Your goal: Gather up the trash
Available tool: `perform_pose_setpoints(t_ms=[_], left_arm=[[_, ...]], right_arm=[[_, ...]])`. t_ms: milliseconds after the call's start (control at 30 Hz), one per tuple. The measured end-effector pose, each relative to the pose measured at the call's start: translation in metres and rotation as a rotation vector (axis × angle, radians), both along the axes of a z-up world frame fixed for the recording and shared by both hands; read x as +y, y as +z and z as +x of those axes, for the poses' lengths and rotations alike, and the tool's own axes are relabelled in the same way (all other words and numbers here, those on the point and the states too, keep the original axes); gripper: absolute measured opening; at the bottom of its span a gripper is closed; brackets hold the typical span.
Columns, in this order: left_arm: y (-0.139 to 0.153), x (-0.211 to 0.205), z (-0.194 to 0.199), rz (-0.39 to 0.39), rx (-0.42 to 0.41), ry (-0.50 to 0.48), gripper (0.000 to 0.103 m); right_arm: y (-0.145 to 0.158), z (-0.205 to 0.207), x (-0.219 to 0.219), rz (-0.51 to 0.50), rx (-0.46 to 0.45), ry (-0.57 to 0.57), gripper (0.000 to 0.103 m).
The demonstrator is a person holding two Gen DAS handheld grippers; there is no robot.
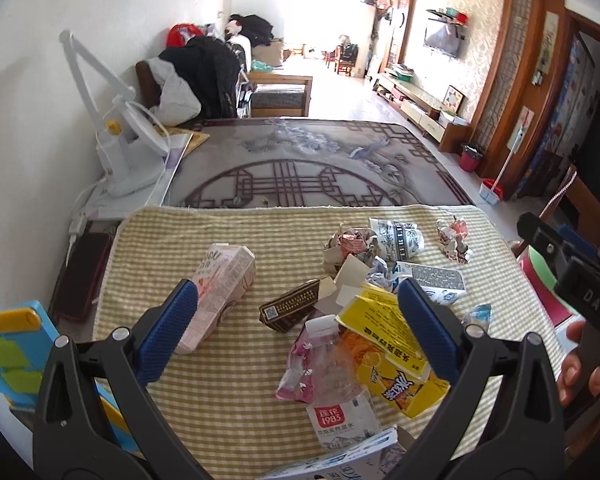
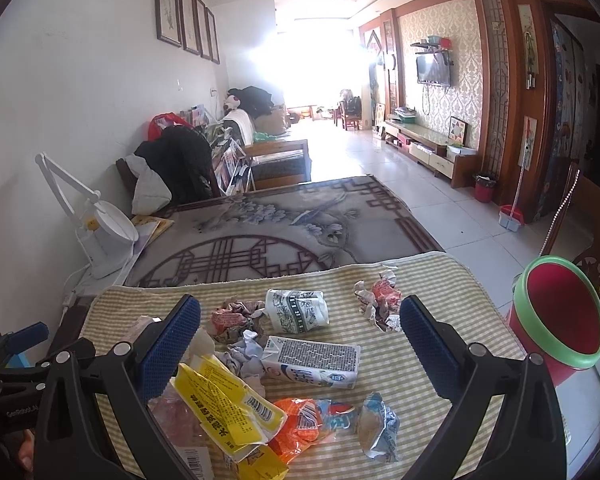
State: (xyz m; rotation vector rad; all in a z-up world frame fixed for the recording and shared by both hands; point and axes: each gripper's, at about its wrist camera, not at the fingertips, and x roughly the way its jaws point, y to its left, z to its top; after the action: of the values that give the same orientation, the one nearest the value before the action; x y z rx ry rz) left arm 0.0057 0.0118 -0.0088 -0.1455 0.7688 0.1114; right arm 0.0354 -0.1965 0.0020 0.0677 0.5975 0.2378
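Trash lies scattered on a yellow checked mat [image 1: 228,412]. My left gripper [image 1: 300,328] is open above a crushed plastic bottle [image 1: 332,372], a yellow carton [image 1: 388,352] and a brown box [image 1: 290,310]; a pink carton [image 1: 220,292] lies by its left finger. My right gripper [image 2: 300,348] is open above a white milk carton [image 2: 312,362], with the yellow carton [image 2: 224,404], an orange wrapper [image 2: 304,420] and a crumpled blue-white wrapper [image 2: 378,426] below. A crushed paper cup [image 2: 296,310] and crumpled paper balls [image 2: 380,300] lie farther back. A red bin with a green rim [image 2: 556,320] stands at the right.
A white desk lamp [image 1: 116,148] stands at the left on the table's patterned surface [image 1: 308,168]. A dark phone case [image 1: 80,276] lies left of the mat, and a blue-yellow toy [image 1: 12,352] sits at the near left. The other gripper shows at the right edge [image 1: 580,280].
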Motion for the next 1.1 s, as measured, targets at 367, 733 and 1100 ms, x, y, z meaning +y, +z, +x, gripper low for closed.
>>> perform_pose_setpoints(t_ms=[367,733,1100], left_arm=[[-0.006,0.003,-0.004,0.008,0.018,0.009,0.098],[-0.005,0.002,-0.007,0.016,0.017,-0.002,0.098],[-0.009,0.004,-0.012,0.014,0.030,0.004,0.098]], right_arm=[[0.001,0.001,0.008,0.008,0.005,0.009,0.096],[0.004,-0.004,0.012,0.006,0.005,0.014,0.096],[0.001,-0.012,0.012,0.004,0.019,0.018,0.096]])
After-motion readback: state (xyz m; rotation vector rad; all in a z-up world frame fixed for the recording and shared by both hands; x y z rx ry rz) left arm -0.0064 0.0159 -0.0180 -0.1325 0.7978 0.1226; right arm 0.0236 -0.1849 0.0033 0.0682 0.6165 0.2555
